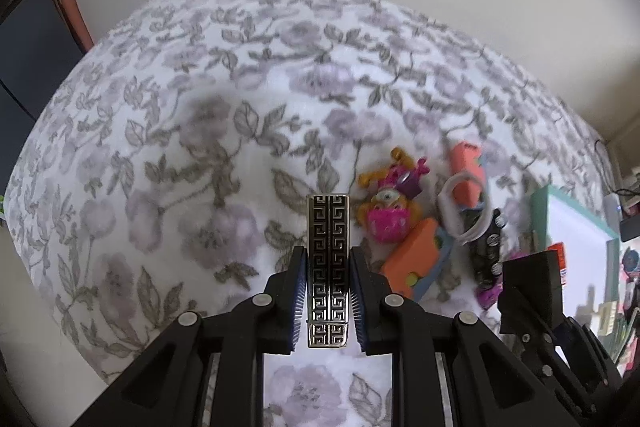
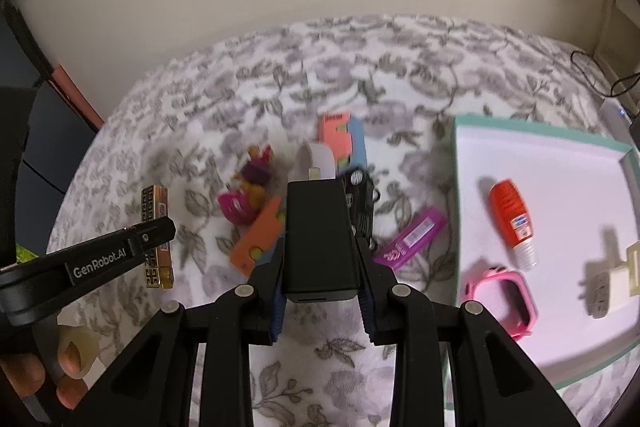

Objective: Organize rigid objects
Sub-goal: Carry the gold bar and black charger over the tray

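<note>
My left gripper [image 1: 328, 255] is shut on a slim box with a black and gold key pattern [image 1: 328, 227], held upright above the floral blanket. In the right wrist view that patterned box [image 2: 154, 211] shows at the left with one finger [image 2: 158, 229] across it. My right gripper [image 2: 320, 243] is shut on a plain black box [image 2: 320, 227], held over the toy pile. In the left wrist view the black box [image 1: 532, 287] appears at the lower right. A teal-rimmed white tray [image 2: 456, 187] lies to the right.
On the blanket lie a pink and orange monster toy [image 2: 248, 191], an orange piece [image 2: 258, 239], a salmon block [image 2: 338, 135], a white band [image 2: 316, 159], a black toy car [image 2: 362, 203] and a purple pack [image 2: 412, 239]. The tray holds an orange bottle [image 2: 514, 223], a pink frame [image 2: 504, 291] and a white plug [image 2: 612, 279].
</note>
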Tool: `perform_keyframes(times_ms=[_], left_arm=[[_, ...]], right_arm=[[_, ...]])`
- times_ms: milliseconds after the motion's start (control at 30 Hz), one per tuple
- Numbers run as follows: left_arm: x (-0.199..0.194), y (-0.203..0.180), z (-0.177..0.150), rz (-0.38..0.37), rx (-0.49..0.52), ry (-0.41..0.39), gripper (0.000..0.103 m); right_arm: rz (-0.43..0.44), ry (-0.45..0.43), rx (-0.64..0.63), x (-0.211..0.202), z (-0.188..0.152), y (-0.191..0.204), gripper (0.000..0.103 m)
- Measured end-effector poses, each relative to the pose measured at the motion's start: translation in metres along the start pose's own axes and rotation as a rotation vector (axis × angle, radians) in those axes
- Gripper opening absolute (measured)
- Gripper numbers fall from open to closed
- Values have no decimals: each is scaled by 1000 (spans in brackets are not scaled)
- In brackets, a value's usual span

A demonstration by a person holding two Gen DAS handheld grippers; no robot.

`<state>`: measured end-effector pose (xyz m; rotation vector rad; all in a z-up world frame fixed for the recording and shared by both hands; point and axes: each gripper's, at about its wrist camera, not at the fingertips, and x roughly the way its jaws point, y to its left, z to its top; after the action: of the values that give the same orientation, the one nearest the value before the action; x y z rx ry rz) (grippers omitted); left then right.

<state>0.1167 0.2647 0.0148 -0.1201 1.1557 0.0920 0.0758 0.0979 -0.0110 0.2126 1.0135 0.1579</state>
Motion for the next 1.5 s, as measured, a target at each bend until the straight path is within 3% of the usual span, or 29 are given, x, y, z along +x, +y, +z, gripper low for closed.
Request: perform_keyframes(times_ms=[367,667,1167,1500], left_arm=[[-23,-16,5,-28,16,-61,22],[-30,-54,-4,-54,75,-65,22],[-20,-149,-35,-76,240,-21,22],[-1,-233,-74,-133,402,47,22]], right_arm=[[-7,-46,7,-26,6,-10,32],[-116,-47,69,-42,6,-51,32],[-290,-22,251,-66,1,-163,32],[-304,-14,343,-72,-6,-214,32]])
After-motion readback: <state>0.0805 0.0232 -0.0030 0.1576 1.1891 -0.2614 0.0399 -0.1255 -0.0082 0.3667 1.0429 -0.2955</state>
